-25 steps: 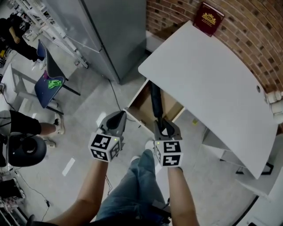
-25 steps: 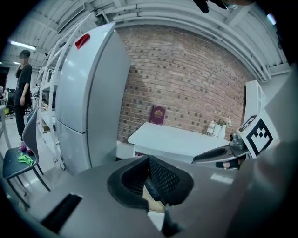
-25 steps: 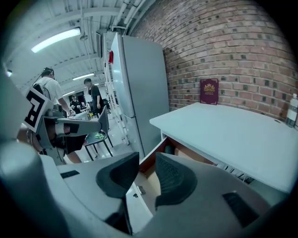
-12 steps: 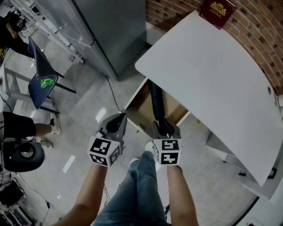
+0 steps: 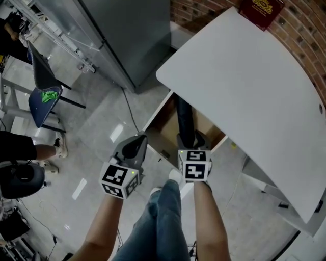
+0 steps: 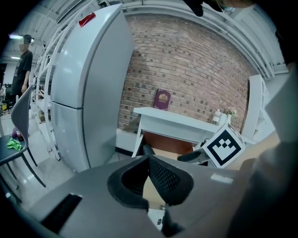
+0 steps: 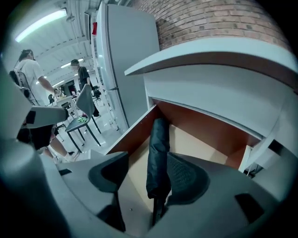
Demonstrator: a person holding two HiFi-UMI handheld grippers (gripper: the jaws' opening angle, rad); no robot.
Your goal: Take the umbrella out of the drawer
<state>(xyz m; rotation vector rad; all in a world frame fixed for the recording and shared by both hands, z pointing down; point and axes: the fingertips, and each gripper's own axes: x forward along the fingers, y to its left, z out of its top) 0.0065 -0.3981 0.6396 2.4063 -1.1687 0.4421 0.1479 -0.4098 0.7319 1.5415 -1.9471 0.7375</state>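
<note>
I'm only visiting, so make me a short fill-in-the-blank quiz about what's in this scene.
1. The umbrella lies in the open ____ under the desk.
2. The book on the desk has a ____ cover.
3. The wall behind the desk is built of ____.

Missing words: drawer; red; brick.

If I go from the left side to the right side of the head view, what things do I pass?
Blue chair with a green cloth on it → left gripper → right gripper, its jaws opening with the umbrella between them → red book.
</note>
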